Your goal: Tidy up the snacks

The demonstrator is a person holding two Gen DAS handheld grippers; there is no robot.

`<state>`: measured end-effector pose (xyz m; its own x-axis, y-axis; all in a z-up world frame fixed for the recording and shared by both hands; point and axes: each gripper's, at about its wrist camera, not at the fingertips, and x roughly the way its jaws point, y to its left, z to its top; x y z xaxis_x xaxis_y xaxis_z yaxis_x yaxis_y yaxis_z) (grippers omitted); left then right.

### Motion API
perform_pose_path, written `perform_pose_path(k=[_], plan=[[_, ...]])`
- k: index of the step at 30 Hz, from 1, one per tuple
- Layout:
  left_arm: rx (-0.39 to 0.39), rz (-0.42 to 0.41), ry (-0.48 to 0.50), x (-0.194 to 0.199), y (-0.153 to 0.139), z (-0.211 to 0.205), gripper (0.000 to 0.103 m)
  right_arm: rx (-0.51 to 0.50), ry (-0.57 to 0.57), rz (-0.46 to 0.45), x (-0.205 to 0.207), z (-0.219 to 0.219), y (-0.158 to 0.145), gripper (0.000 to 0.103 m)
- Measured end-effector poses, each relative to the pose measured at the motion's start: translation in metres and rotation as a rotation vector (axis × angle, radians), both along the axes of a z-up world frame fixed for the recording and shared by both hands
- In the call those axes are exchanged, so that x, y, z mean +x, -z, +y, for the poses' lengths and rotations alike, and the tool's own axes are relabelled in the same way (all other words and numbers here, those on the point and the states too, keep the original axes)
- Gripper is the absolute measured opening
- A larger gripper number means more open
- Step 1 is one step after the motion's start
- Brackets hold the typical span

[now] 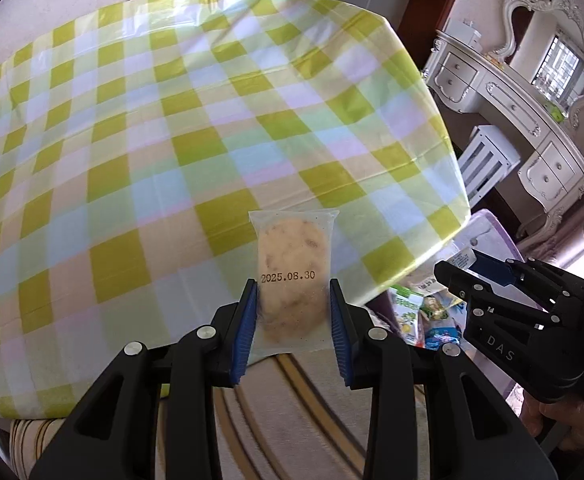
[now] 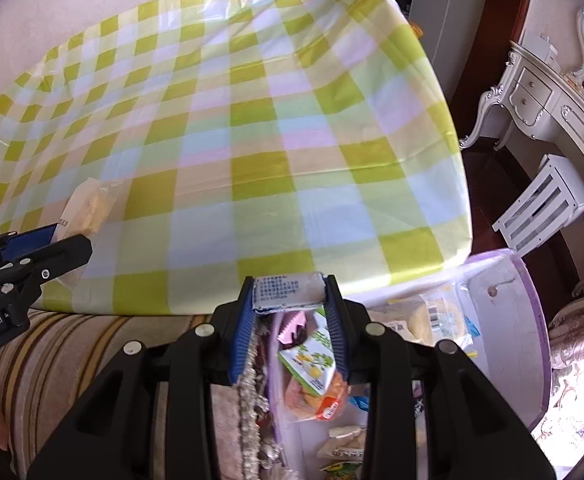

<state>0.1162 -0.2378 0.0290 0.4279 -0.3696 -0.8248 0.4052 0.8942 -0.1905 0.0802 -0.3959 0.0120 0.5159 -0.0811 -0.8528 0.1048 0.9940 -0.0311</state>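
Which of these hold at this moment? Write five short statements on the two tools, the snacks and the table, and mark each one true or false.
1. The left tool is shut on a clear-wrapped biscuit. True.
2. The biscuit wrapper carries a printed date. True.
3. The right tool is open and holds nothing. False: it is shut on a small silver packet.
4. The checked tablecloth is piled with snacks. False: no snack lies on the part in view; the loose snacks sit in the purple bin beside the table.
5. A green snack pack lies in that bin. True.
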Motion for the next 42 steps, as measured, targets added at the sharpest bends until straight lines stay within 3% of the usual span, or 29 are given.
perform_pose_path(k=[12,20,29,36,42], plan=[[-0.024,0.134,0.239,-0.035,0.019,-0.11,0.034,-0.018,0.202,0.03,-0.056,-0.085,0.016,0.034],[0.012,0.193,0.294,-0.044,0.035,-0.148,0.034,-0.009,0.294,0.041,-0.082,-0.117,0.026,0.034],[0.018,0.245,0.302,-0.044,0.045,-0.159,0.037,-0.02,0.357,0.051,-0.094,-0.132,0.031,0.035],[-0.028,0.248,0.26,-0.044,0.038,-0.143,0.076,-0.044,0.391,0.048,-0.101,-0.129,0.023,0.053],[-0.079,0.278,0.217,-0.065,0.03,-0.103,0.086,-0.027,0.406,0.047,-0.115,-0.115,0.011,0.061]])
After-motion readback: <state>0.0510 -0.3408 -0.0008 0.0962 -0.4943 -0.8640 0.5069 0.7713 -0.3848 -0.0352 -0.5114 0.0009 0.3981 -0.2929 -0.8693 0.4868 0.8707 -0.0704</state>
